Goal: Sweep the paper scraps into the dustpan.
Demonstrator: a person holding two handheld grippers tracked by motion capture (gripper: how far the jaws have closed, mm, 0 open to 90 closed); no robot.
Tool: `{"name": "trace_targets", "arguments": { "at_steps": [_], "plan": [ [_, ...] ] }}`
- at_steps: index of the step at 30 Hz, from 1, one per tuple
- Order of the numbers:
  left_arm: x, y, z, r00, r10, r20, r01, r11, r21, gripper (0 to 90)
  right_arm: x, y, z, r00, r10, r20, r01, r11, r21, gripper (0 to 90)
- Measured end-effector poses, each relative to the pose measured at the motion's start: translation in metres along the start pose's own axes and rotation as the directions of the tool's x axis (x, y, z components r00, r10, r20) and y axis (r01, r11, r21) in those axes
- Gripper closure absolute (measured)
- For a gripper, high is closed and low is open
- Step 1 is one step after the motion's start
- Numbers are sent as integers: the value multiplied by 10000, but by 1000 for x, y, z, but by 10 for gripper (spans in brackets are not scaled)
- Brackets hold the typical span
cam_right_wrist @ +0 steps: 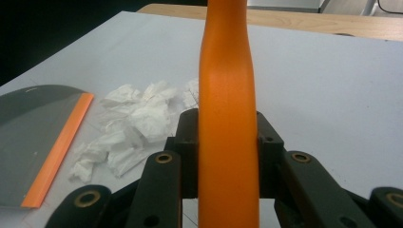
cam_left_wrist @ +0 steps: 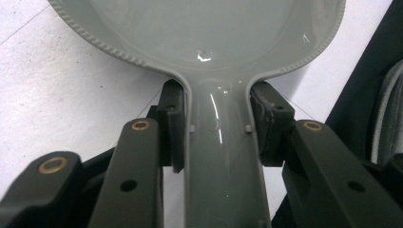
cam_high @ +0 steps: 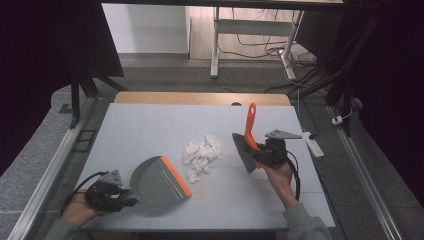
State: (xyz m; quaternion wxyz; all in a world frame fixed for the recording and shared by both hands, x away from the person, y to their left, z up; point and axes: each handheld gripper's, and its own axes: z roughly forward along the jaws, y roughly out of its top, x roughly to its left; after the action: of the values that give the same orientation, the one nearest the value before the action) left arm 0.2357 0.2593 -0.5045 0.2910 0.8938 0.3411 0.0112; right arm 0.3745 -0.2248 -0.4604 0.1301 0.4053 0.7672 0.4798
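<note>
A heap of crumpled white tissue point(cam_high: 202, 154) lies near the middle of the grey table point(cam_high: 150, 125), and everything else sits around it. On the near-left side of the tissue rests a grey dustpan point(cam_high: 159, 181), its orange lip point(cam_high: 176, 176) turned toward the heap with a small gap between them. The left gripper point(cam_high: 126, 198) holds the pan from the side away from the tissue — in the left gripper view its jaws are closed tight on the dustpan's grey handle point(cam_left_wrist: 223, 156), both pads pressed against its sides. To the right of the tissue, the right gripper point(cam_high: 260, 152) holds a brush point(cam_high: 246, 145), grey bristles point(cam_high: 243, 152) facing the heap and lifted clear of the table. Its jaws are clamped on the orange brush handle point(cam_right_wrist: 228, 137), which rises beyond them toward the far edge.
</note>
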Motion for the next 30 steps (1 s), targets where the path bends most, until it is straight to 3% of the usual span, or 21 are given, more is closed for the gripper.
{"name": "trace_targets", "arguments": {
  "at_steps": [30],
  "plan": [
    [2, 2, 1, 9999, -107, 68, 107, 9999, -104, 612, 1, 38, 66, 9997, -224, -31, 225, 9983, 541, 700]
  ]
}}
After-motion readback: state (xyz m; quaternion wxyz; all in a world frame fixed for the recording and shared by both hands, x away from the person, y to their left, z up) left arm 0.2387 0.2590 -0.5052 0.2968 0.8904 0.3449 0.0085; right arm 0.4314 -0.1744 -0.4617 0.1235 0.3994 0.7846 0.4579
